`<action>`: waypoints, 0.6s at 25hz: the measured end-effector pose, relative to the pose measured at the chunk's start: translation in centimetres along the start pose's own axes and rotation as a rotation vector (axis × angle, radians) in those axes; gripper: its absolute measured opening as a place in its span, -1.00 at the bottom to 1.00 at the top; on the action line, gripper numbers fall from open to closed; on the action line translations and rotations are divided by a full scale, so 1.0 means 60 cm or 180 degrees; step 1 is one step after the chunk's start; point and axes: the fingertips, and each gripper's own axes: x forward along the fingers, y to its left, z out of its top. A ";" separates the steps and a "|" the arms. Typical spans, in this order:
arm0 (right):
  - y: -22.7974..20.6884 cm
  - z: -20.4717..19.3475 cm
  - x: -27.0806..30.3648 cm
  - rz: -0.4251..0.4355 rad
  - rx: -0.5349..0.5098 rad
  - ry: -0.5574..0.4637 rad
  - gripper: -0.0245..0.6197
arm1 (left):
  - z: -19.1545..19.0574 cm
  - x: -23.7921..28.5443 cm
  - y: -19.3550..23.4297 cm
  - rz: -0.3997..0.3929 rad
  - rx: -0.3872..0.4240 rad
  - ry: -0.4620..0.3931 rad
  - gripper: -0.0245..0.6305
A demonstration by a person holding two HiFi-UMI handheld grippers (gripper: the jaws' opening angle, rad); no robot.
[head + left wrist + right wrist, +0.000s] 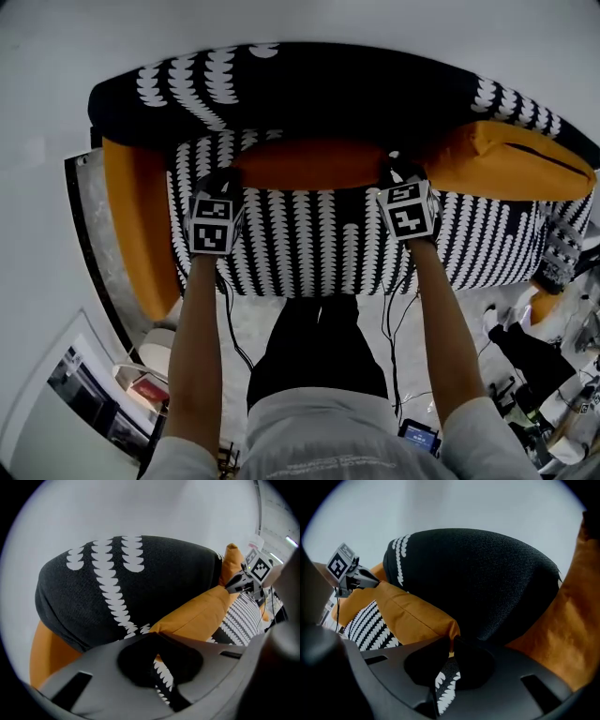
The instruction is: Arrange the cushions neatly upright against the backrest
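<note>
Left gripper (156,637) first: the fingers (136,660) are pinched almost together, nipping one corner of the orange cushion (309,161) right at the tips. Over to the right gripper (452,641), and it is the same story. Its fingers (424,665) stand narrow, clamped on the cushion's other corner with the seam caught between them.

From the head view, the cushion stretches across the centre of the frame between the two grippers. It is long, plump and plain orange, and it runs along the foot of the black-and-white backrest (309,89) above the patterned seat (309,244). Whether its lower edge rests on the seat cannot be told.

At upper right, a second orange cushion (516,159) leans at the backrest, its near end just beside the right gripper, so that side is tight. On the left, a strip of patterned seat shows between the left gripper and the orange side piece (136,225) at the sofa's end. Behind the backrest stands a pale wall (300,23), and the seat's front edge drops to the floor (244,319).
</note>
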 end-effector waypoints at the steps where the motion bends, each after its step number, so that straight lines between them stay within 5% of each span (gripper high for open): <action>1: -0.003 0.005 0.003 -0.0013 0.0058 -0.0011 -0.82 | 0.004 0.005 0.005 0.0013 0.0021 -0.0013 -0.85; 15: -0.042 0.070 0.049 -0.0013 -0.0061 -0.0056 -0.81 | 0.067 0.065 0.058 0.0100 0.0229 0.0016 -0.82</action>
